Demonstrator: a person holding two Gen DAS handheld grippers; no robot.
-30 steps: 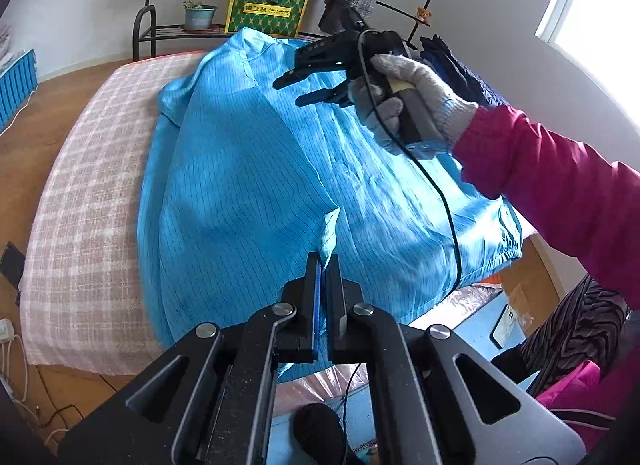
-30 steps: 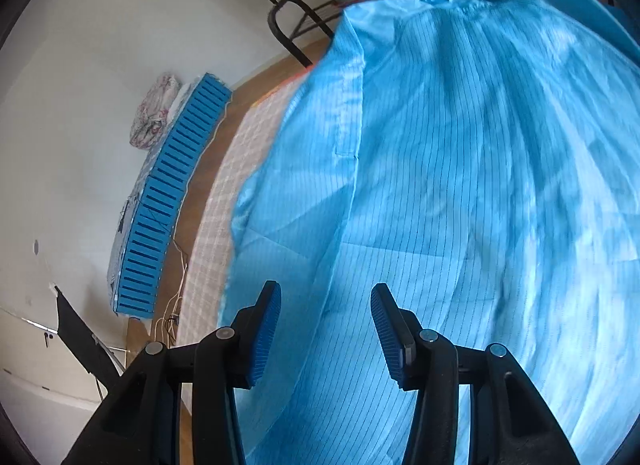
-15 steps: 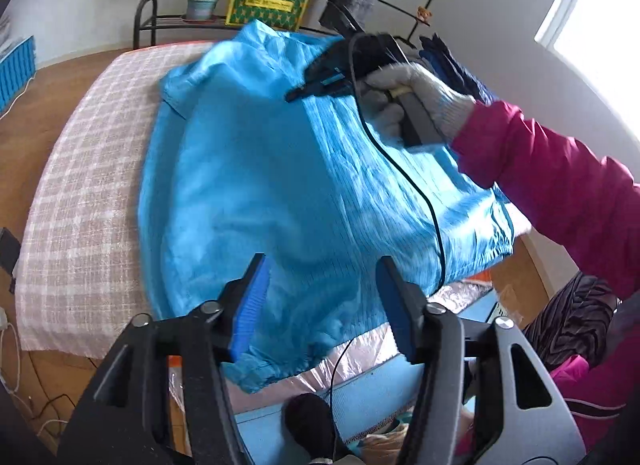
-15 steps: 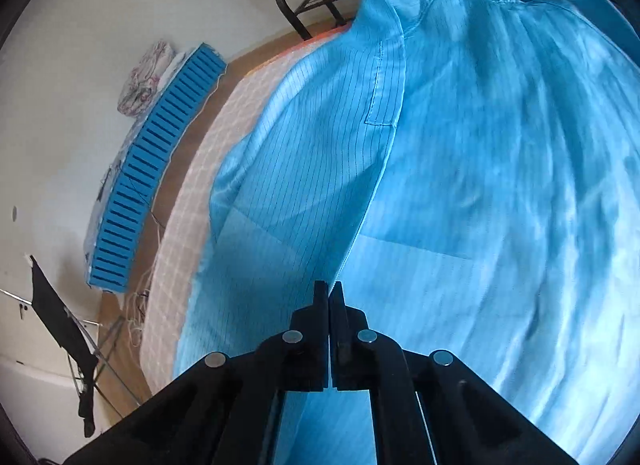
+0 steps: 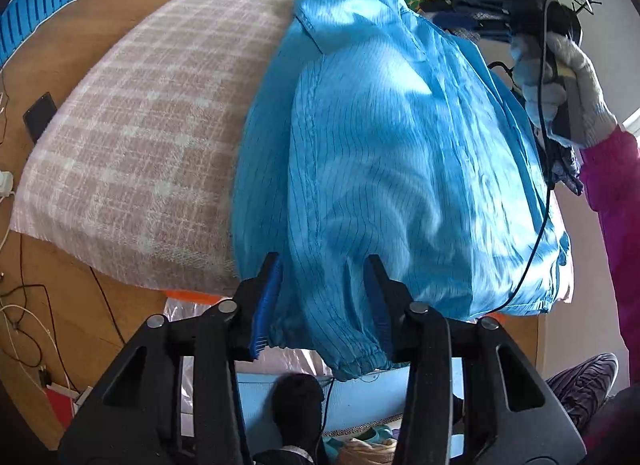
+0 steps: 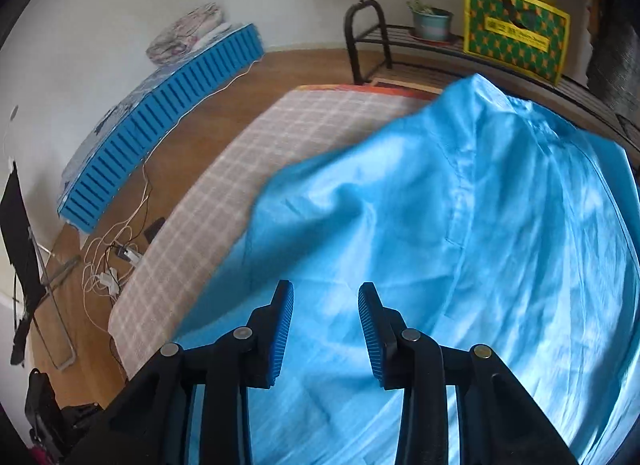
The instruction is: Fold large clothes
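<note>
left gripper (image 5: 322, 297): I am spreading wide around blue striped coat (image 5: 400, 169) cuff | right gripper (image 6: 325, 329): I am gaping, hovering over coat on checked mattress (image 6: 248, 169)

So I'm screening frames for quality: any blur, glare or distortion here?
Left wrist: fisheye bends the bed; window light mottles the garment; sharp enough. Right wrist: garment near the open gripper is smeared, patchy light on its right.
</note>
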